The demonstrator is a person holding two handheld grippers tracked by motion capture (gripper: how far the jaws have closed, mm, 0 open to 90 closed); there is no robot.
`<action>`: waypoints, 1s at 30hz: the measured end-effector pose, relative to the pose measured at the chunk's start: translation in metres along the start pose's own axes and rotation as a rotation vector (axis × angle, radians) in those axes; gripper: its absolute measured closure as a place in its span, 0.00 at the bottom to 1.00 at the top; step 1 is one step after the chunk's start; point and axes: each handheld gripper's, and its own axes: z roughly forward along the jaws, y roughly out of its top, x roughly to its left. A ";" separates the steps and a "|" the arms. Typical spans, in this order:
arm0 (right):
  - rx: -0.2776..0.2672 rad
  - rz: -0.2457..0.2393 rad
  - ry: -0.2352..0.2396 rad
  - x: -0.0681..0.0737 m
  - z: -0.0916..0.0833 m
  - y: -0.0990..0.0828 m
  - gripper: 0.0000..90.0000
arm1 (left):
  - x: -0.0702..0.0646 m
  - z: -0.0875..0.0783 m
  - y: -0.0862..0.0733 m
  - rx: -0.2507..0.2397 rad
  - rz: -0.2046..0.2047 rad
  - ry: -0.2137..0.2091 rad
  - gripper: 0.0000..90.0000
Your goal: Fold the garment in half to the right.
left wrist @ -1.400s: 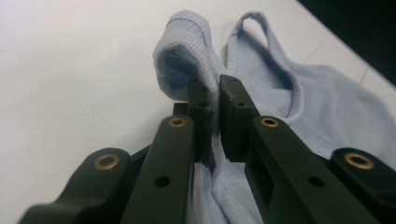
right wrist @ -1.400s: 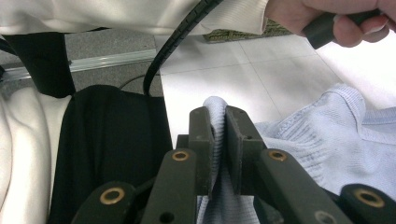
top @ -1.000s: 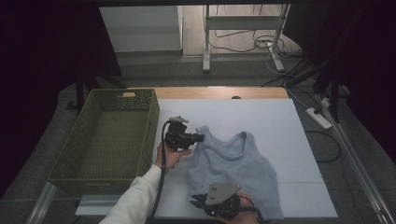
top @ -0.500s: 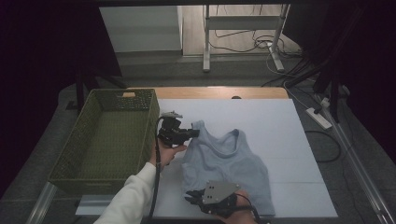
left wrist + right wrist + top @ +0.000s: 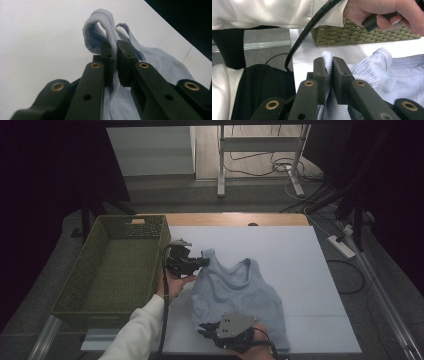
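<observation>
A pale blue, ribbed knit sleeveless top (image 5: 235, 292) lies on the white table (image 5: 300, 270), just right of the olive-green woven basket (image 5: 115, 265) and not touching it. The garment is rumpled rather than flat: its scooped neckline faces the far edge, the body bunches in soft folds toward the near edge, and its left side is drawn in narrower than the right. The fabric shows a fine vertical rib, with thicker ribbed binding along the neck and armholes.

The left tool (image 5: 200, 262) is clenched on one shoulder strap; in the left gripper view the strap (image 5: 100, 30) loops up out of the closed black jaws and stands above the table, the rest of the cloth trailing down and to the right. The right tool (image 5: 207, 330) is clamped on the hem at the near left corner of the top; in the right gripper view a fold of blue knit (image 5: 328, 67) is pinched between the jaws. Beyond it a hand in a white sleeve (image 5: 274, 12) grips the other handle, in front of the basket's wall.
</observation>
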 end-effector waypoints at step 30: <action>-0.010 0.004 -0.016 -0.006 0.001 0.001 0.91 | 0.000 -0.007 0.010 0.009 -0.014 0.019 0.97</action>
